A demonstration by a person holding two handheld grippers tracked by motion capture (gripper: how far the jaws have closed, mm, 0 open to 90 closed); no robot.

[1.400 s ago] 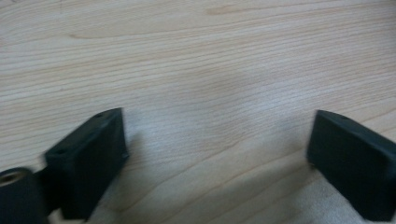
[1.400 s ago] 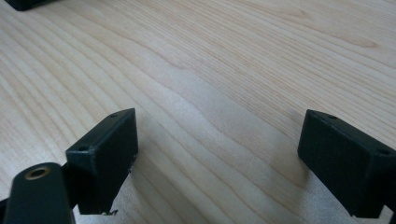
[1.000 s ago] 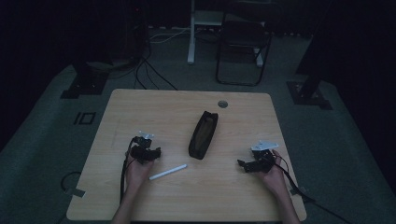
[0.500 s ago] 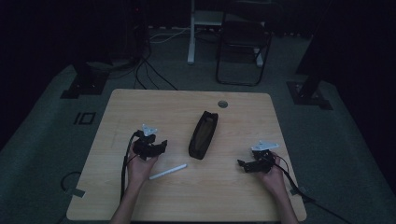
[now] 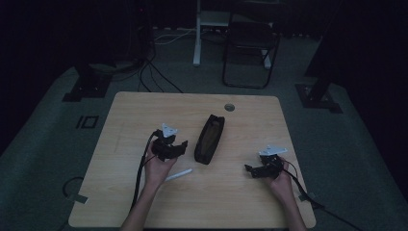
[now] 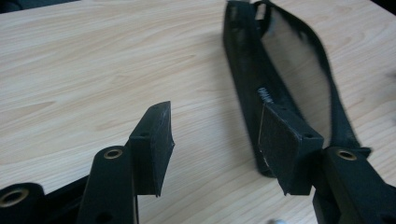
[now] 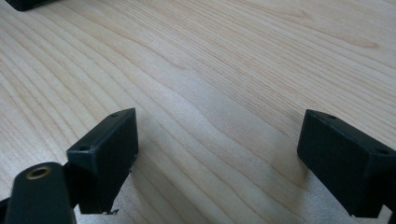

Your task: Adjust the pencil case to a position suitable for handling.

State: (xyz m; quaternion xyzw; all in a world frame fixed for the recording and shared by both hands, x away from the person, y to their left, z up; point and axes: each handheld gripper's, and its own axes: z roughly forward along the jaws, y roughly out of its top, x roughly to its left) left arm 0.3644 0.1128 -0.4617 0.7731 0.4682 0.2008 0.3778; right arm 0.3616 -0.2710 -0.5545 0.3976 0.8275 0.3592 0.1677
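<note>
Left tool (image 5: 179,147) held above the light wooden desk (image 5: 130,115), jaws parted with nothing between them, aimed toward the pouch. Slim white pen (image 5: 177,174) flat on the desk just at 5 o'clock of the left hand (image 5: 158,168), untouched. At desk centre, long black fabric pencil pouch (image 5: 210,138), its mouth gaping open, lying roughly from 12 to 6 o'clock; in the left gripper view, pouch (image 6: 285,79) just beyond the right-hand jaw, apart from the pads. Right tool (image 5: 252,170) low over the desk at 3 o'clock of the pouch, jaws wide and empty over bare wood grain (image 7: 210,84).

Judged early in the work: pouch open, pen not yet picked up or stowed, no grip made.

Desk surface pale, bare otherwise, with a round cable hole (image 5: 229,107) near the far edge. Room dim: grey carpet, black chair (image 5: 250,48) and cables at 12 o'clock.
</note>
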